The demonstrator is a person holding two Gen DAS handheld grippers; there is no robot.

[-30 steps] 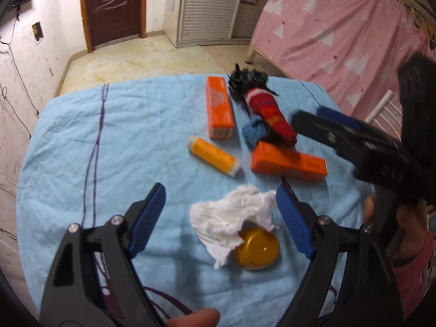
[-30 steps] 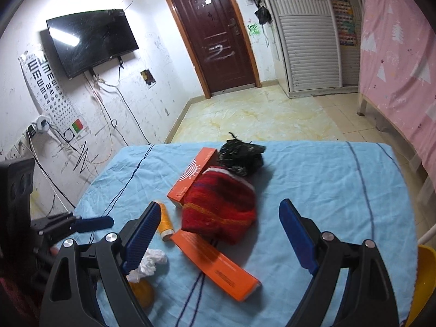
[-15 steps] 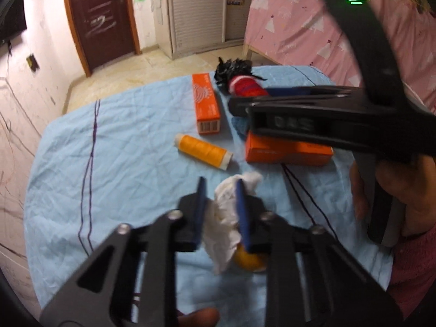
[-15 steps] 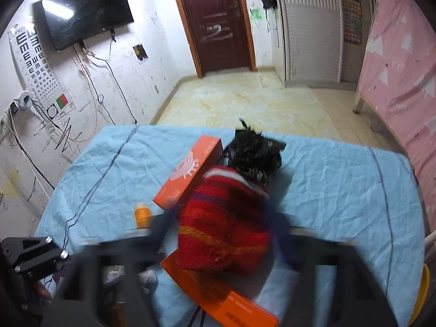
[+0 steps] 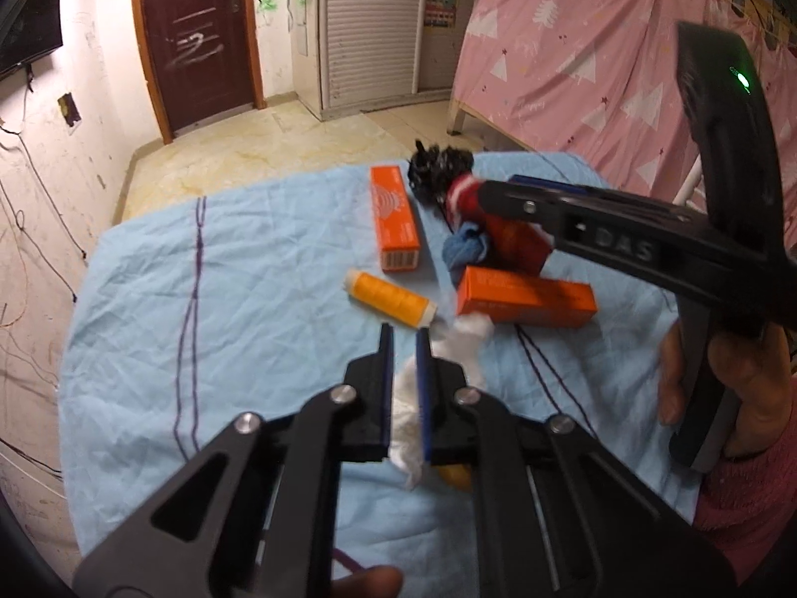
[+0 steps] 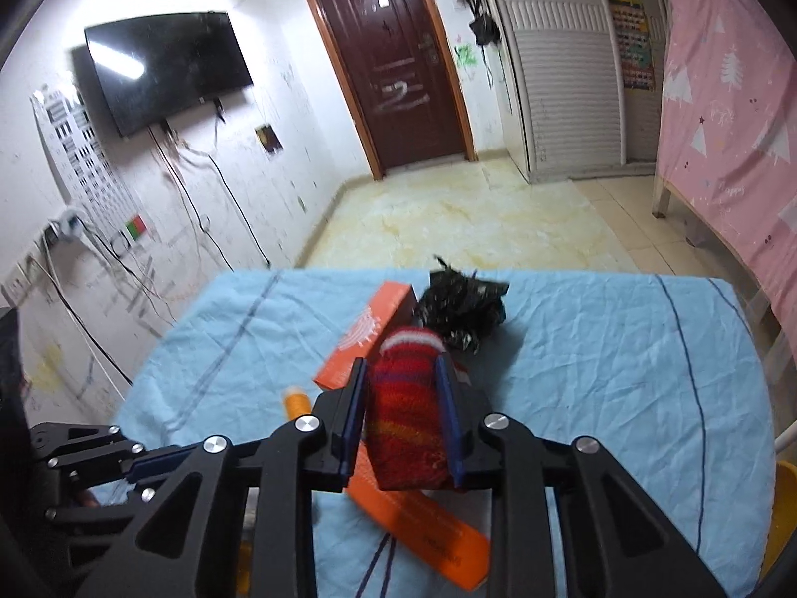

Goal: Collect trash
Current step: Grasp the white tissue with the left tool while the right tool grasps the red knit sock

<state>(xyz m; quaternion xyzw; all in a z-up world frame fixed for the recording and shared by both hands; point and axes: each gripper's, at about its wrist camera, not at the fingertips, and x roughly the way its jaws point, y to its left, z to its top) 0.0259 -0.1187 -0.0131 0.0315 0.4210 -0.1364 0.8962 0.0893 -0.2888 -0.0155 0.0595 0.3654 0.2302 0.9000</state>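
Left tongs (image 5: 403, 344) narrow, pinching tissue (image 5: 451, 344) on bench (image 5: 249, 299). Right tongs (image 6: 401, 388) clamped around red sock (image 6: 406, 413). Two orange boxes (image 5: 393, 217) (image 5: 525, 296), one thread spool (image 5: 391, 298), one black bag (image 6: 461, 306).

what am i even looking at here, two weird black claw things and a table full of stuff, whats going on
No robot here: a person holds a black two-finger clamp in each hand, each with a wide-angle camera looking along its fingers. One picture is from the left clamp, the other from the right.

The left gripper is pinched on a crumpled white tissue. The right gripper is closed around a red striped knitted sock.

On the light blue tablecloth lie two orange cardboard boxes, one farther back and one nearer, an orange spool of thread, a crumpled black plastic bag, a small blue cloth and something yellow, mostly hidden under the tissue.
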